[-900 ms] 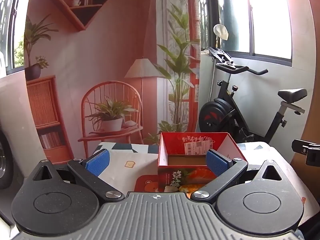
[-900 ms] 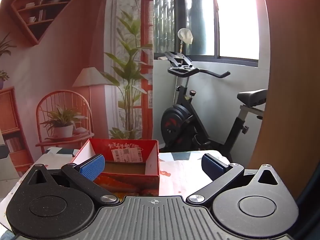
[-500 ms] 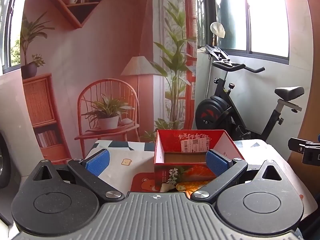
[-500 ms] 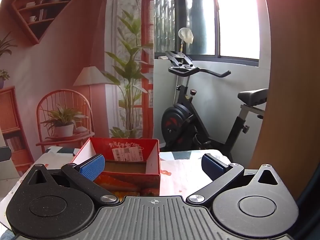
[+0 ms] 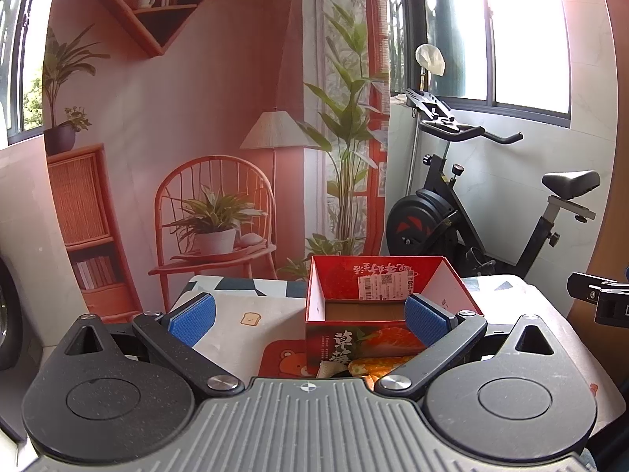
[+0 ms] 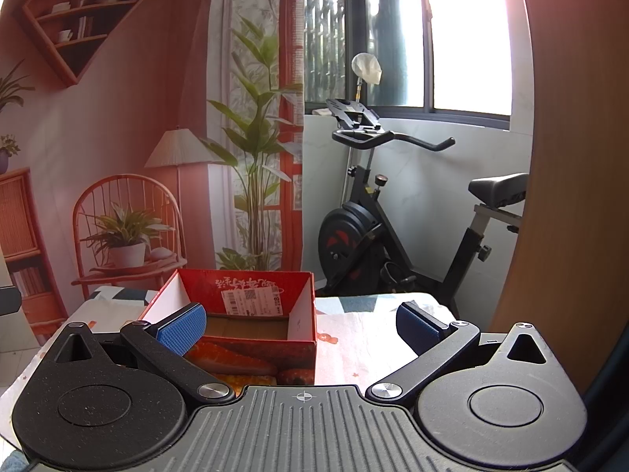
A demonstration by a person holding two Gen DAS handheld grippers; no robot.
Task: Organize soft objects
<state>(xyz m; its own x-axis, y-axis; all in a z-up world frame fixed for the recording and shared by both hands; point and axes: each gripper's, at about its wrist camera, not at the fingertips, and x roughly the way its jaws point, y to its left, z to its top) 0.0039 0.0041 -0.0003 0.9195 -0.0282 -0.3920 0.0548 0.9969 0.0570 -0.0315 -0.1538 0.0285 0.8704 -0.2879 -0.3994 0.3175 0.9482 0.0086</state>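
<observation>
A red open-topped cardboard box point(image 5: 377, 295) with a white label inside stands on the table, and it also shows in the right wrist view point(image 6: 243, 314). Its inside looks empty. My left gripper point(image 5: 308, 320) is open and empty, its right pad in front of the box's right wall. My right gripper point(image 6: 300, 324) is open and empty, its left pad in front of the box's left side. No soft object is in view, except a small pale scrap point(image 5: 328, 369) by the box's foot.
The table has a patterned cloth point(image 5: 251, 314) with bear and toast prints. Beyond the far edge stand an exercise bike point(image 5: 471, 212) and a printed wall backdrop. The other gripper's tip point(image 5: 601, 299) shows at the right edge. A wooden panel point(image 6: 570, 157) is at the right.
The left gripper has drifted slightly, so the box sits a little further left in its view. The right gripper has barely moved. Both stay open.
</observation>
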